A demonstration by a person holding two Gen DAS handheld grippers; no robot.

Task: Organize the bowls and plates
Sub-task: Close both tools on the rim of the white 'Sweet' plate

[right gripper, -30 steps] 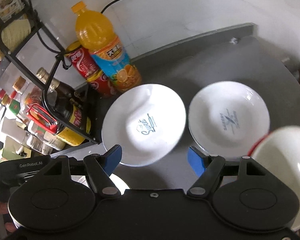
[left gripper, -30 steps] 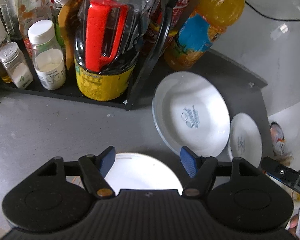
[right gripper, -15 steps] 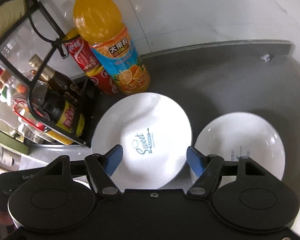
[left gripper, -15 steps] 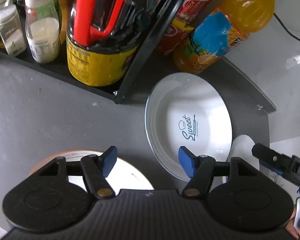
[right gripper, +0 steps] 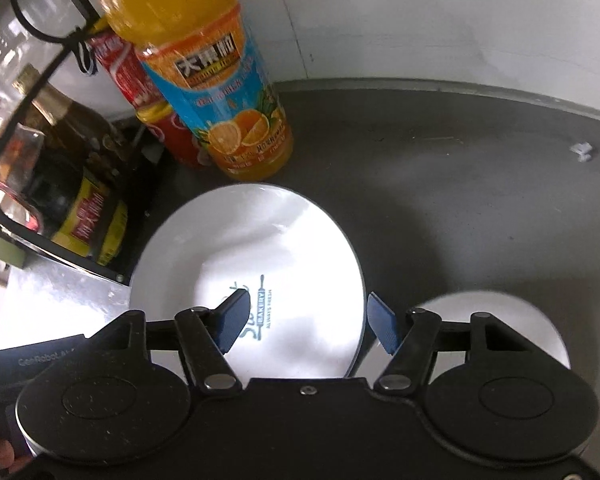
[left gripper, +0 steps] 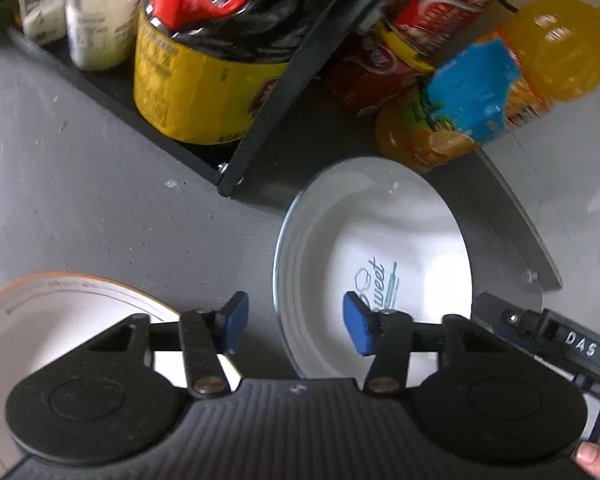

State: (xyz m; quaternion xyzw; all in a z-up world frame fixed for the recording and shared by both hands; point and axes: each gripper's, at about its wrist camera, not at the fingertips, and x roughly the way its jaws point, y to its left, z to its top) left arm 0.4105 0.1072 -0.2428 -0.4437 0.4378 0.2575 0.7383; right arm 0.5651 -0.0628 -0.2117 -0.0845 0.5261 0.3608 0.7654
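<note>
Hovering over the grey countertop [right gripper: 440, 168], both grippers stand with their blue pads spread apart and nothing between them.

The printed plate [right gripper: 260, 248] lies flat, just ahead of and below the right gripper [right gripper: 308, 320]. Its far-right rim passes close under that gripper's right pad, while the left pad sits over the printed centre. In the left wrist view the same plate [left gripper: 380, 240] lies ahead and to the right of the left gripper [left gripper: 292, 324], whose right pad overhangs the plate's well; the plate's near-left rim runs through the open gap.

My judgement is that the coming move turns on that rim. A round plate has no long axis, so the approach is set only by which edge is closest. Each gripper has a rim section almost under it, the right gripper on the plate's right side and the left on its left. Neither is clearly nearer.

Counted:
- Two white plates show in the right wrist view, the printed one and a smaller plate [right gripper: 500, 312] just beyond the right gripper's right pad, largely hidden by the gripper body.
- One orange-rimmed white dish [left gripper: 72, 300] sits below and left of the left gripper.
- One orange juice bottle [right gripper: 212, 80] stands just beyond the printed plate's far edge.
</note>
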